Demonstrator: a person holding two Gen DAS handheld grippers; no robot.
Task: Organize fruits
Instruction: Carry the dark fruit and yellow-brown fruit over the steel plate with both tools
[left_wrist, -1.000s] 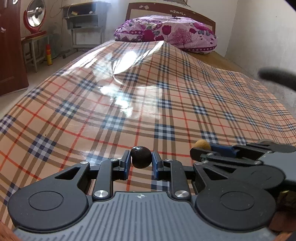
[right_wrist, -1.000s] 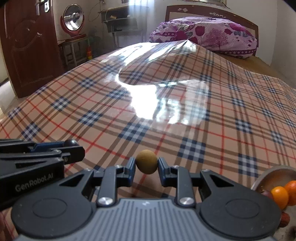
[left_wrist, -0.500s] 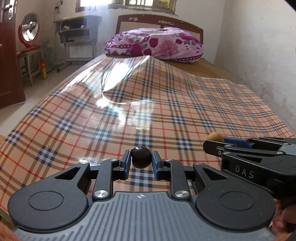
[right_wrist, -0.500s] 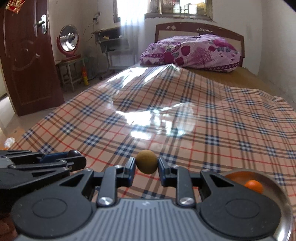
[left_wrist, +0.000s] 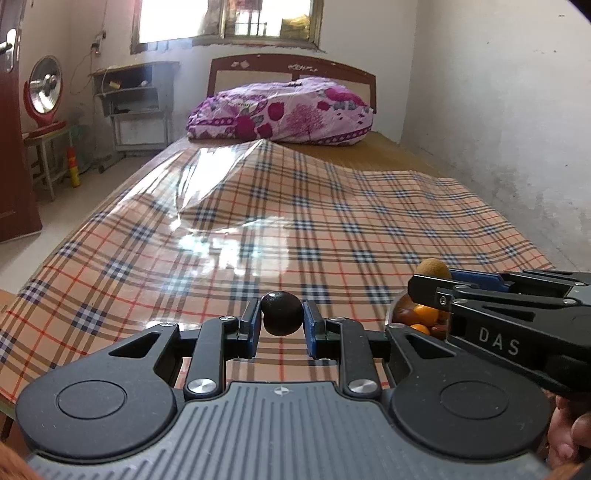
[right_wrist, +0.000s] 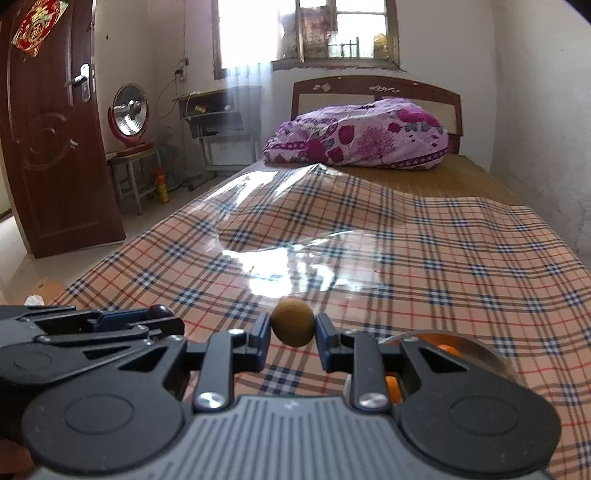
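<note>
My left gripper (left_wrist: 281, 322) is shut on a small dark round fruit (left_wrist: 281, 313), held above the plaid cloth. My right gripper (right_wrist: 293, 328) is shut on a tan-brown round fruit (right_wrist: 293, 322); that fruit also shows in the left wrist view (left_wrist: 433, 267), at the tip of the right gripper. A metal bowl (right_wrist: 484, 354) with orange and dark red fruits (left_wrist: 424, 314) sits on the cloth just right of the right gripper, partly hidden behind its fingers. The two grippers are side by side, left one on the left.
The shiny plaid cloth (left_wrist: 295, 229) covers a bed, with a purple floral pillow (right_wrist: 362, 136) at the far end and a wall close on the right. A door (right_wrist: 48, 147), a red heater on a stool (right_wrist: 127, 122) and a grey shelf stand left.
Both grippers have risen and tilted up with their fruits, so more of the room shows. The bowl of fruit has come into view beside the right gripper.
</note>
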